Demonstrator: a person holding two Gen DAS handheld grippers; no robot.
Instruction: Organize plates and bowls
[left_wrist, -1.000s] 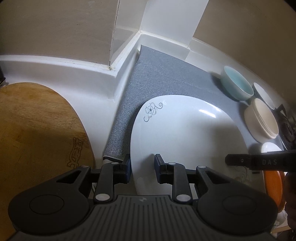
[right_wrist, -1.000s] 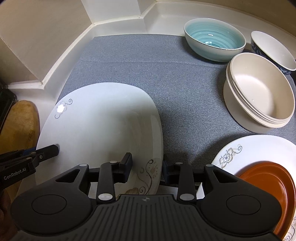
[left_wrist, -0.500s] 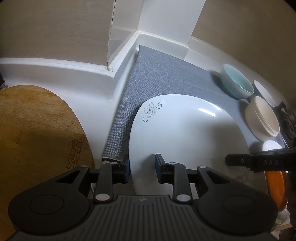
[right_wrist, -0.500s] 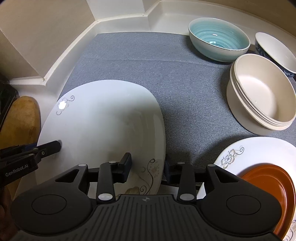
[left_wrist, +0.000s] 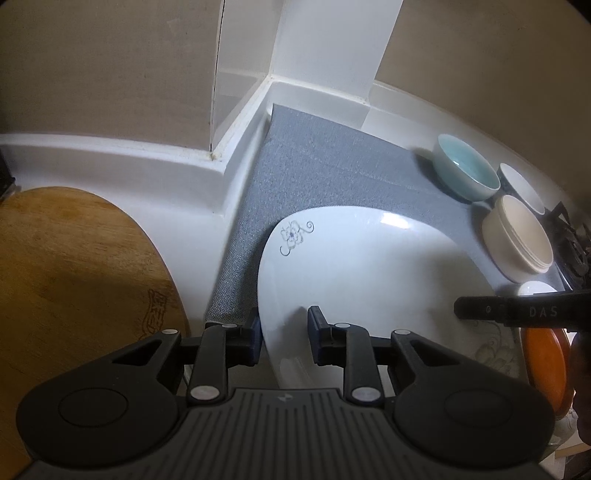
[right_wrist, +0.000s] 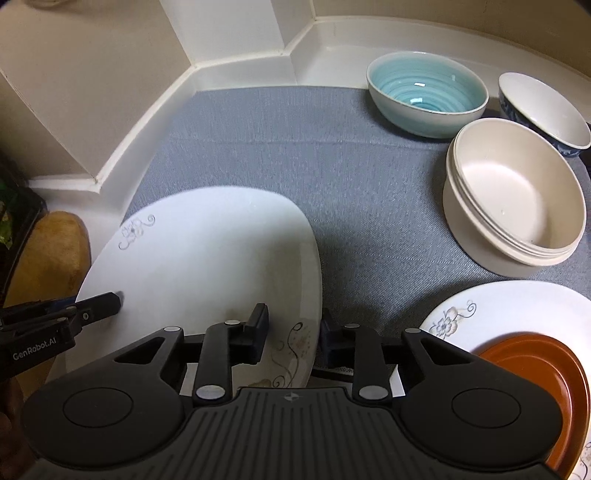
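- Change: the right gripper (right_wrist: 291, 332) has just been closing its jaws, and they now pinch the near right rim of the large white plate (right_wrist: 207, 258), one pad on the glazed face and the other outside the edge.
- The left gripper (left_wrist: 284, 332) is likewise narrowed onto the plate's near left rim, as it was a second ago; the plate has not shifted between them.
- Meaning for the task: with both rims gripped, the plate looks ready to be carried, probably to the plate pile (a judgement only).
- Location: in the right wrist view the plate sits at 8 o'clock over the grey mat (right_wrist: 332, 166), casting a shadow along its right edge, so it seems slightly raised.
- Plate: glossy ceramic, rounded-square, shallow, with floral line prints at two corners.
- Mat: woven, matt cloth.
- At 1 o'clock: a ribbed turquoise bowl (right_wrist: 424, 96), glazed and round; just beside it a blue-patterned bowl (right_wrist: 543, 107).
- At 3 o'clock: nested cream bowls (right_wrist: 517, 192), matt, straight-walled.
- At 4 o'clock: a second floral plate (right_wrist: 480, 306) bearing a smooth orange plate (right_wrist: 535, 369).
- Left wrist view, 9 o'clock: a rounded wooden board (left_wrist: 74, 277).
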